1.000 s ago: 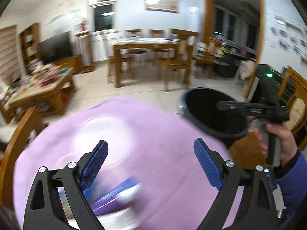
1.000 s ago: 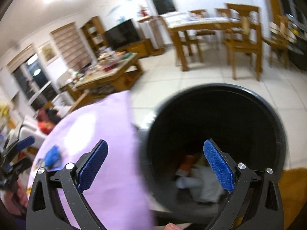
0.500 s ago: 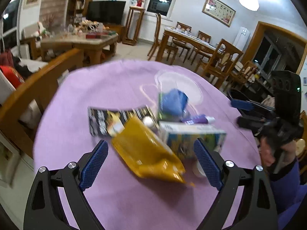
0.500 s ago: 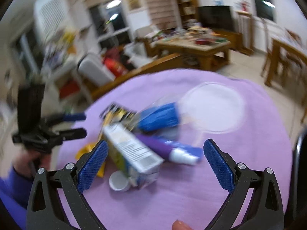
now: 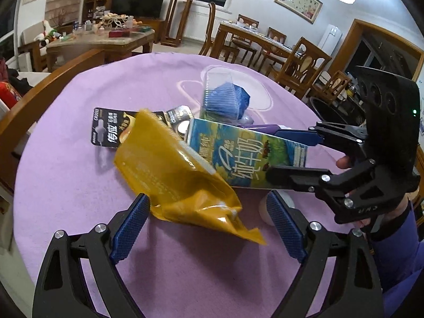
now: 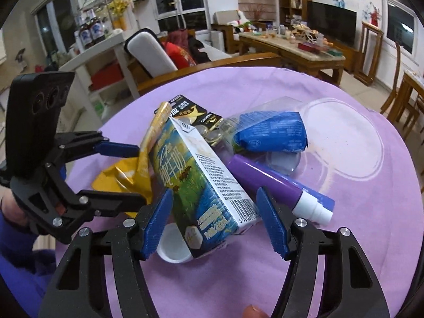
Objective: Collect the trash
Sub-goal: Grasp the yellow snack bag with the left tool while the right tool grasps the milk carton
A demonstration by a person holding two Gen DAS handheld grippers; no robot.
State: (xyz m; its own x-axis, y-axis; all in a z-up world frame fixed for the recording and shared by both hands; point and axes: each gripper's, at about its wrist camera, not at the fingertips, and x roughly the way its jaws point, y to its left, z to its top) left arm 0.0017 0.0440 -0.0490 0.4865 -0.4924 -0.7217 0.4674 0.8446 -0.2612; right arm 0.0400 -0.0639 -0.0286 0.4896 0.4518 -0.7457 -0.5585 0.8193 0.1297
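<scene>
Right gripper, jaws just closing, straddles milk carton (ungripped); left gripper open; table litter uncollected.

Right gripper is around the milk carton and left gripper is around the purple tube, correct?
Not quite. The left gripper is around the yellow pouch, not the purple tube; the left wrist view shows it. The right gripper, whose jaws have just been closing, is indeed around the milk carton.

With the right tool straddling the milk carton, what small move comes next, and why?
Probably finish closing the right tool on the milk carton: its jaws have just been closing, the carton sits between the pads, and a small gap remains on each side.
</scene>
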